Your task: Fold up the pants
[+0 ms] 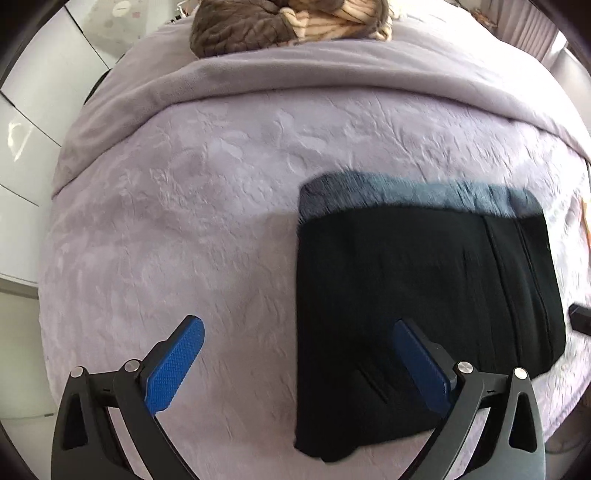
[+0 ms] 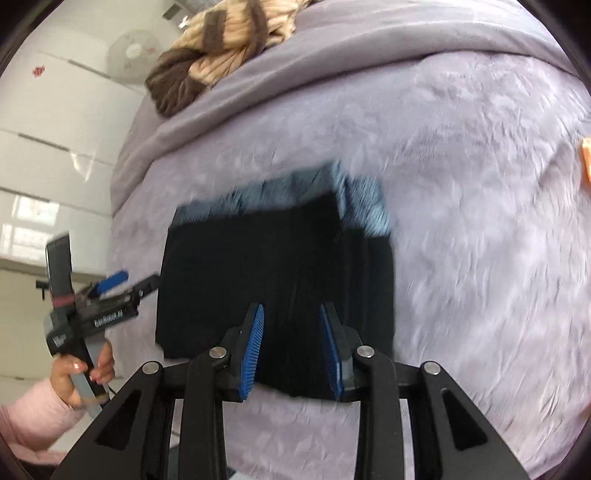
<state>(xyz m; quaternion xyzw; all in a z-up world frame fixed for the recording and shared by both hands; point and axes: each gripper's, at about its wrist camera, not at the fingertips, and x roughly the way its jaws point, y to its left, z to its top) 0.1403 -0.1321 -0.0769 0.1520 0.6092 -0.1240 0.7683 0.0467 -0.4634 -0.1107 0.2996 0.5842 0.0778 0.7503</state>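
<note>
The black pants point(image 1: 424, 302) lie folded into a compact rectangle on the lilac bedspread point(image 1: 184, 221), with a strip of grey fleece lining showing along their far edge. My left gripper point(image 1: 297, 326) is open wide, one blue pad over bare bedspread and the other over the pants' left part. In the right wrist view the pants point(image 2: 277, 273) lie straight ahead. My right gripper point(image 2: 292, 310) hovers over their near edge, its jaws partly apart and holding nothing. My left gripper point(image 2: 135, 278) shows at the pants' left side, held by a hand point(image 2: 79, 369) in a pink sleeve.
A brown and cream striped knit garment point(image 1: 288, 26) lies bunched at the far end of the bed on a grey blanket point(image 1: 332, 85). White cabinets point(image 2: 44, 122) stand to the left. An orange item point(image 2: 585, 158) sits at the right edge.
</note>
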